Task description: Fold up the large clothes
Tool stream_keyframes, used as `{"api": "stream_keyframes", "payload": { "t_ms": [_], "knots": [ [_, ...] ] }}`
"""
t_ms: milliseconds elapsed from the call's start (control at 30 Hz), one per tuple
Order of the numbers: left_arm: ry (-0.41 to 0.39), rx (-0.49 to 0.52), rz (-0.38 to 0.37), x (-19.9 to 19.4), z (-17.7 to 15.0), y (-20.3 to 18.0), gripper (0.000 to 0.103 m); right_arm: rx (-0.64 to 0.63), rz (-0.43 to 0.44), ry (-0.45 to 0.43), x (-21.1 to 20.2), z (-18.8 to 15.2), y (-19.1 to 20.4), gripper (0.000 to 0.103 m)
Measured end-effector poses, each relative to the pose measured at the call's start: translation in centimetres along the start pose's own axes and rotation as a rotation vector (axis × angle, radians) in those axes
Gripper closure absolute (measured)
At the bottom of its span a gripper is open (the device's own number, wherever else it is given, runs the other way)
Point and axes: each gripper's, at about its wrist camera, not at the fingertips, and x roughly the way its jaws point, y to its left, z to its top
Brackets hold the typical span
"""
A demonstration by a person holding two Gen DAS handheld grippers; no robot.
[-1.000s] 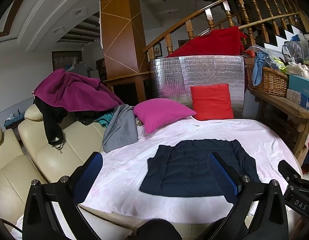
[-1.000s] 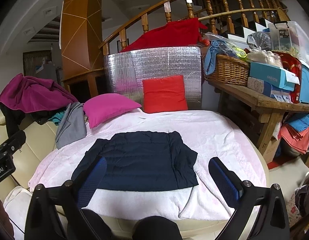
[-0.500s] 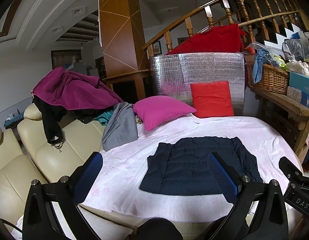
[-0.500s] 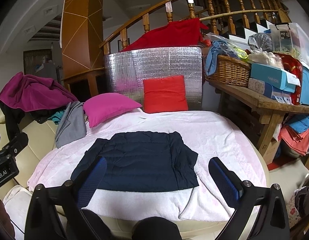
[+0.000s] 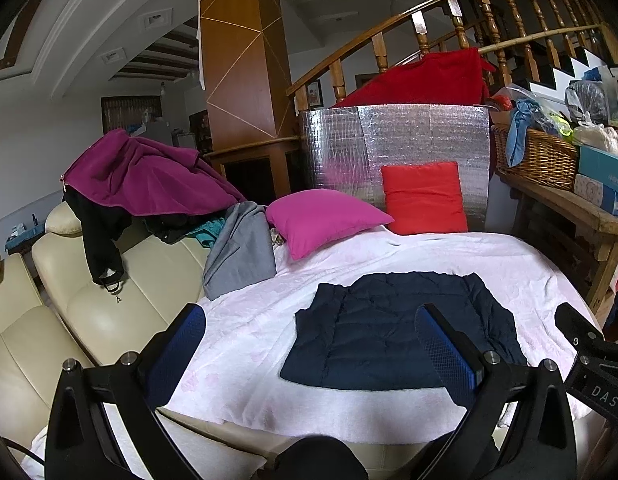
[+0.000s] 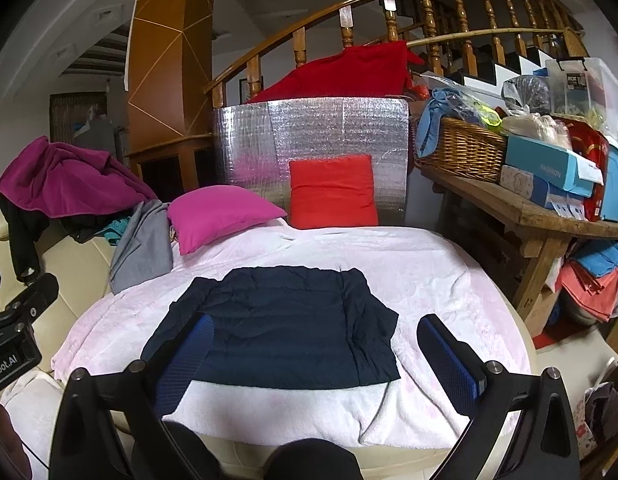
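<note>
A navy quilted jacket (image 5: 393,332) lies folded into a flat rectangle on the pale pink blanket (image 5: 245,328); it also shows in the right wrist view (image 6: 281,320). My left gripper (image 5: 309,348) is open and empty, held back from the jacket's near edge, towards its left side. My right gripper (image 6: 315,354) is open and empty, held above the near edge of the jacket. Part of the right gripper's body shows at the left view's right edge (image 5: 589,364).
A magenta pillow (image 6: 221,212) and red pillow (image 6: 333,192) lie behind the jacket, before a silver foil panel (image 6: 309,140). A grey garment (image 5: 241,248) and a purple one (image 5: 145,176) hang over the cream sofa (image 5: 89,312). A wooden table (image 6: 529,216) with basket and boxes stands right.
Both grippers have drawn back and up slightly from the jacket. The jacket has not moved, and both grippers stay open.
</note>
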Motion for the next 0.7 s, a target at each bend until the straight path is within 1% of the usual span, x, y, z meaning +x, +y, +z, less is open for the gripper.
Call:
{"api": "stream_keyframes", "payload": {
  "t_ms": [700],
  "knots": [
    [-0.011,-0.031,0.007,0.5,0.2,2.2,0.000,-0.041,0.001,-0.001,0.5,0.6,2.7,0.000]
  ]
}}
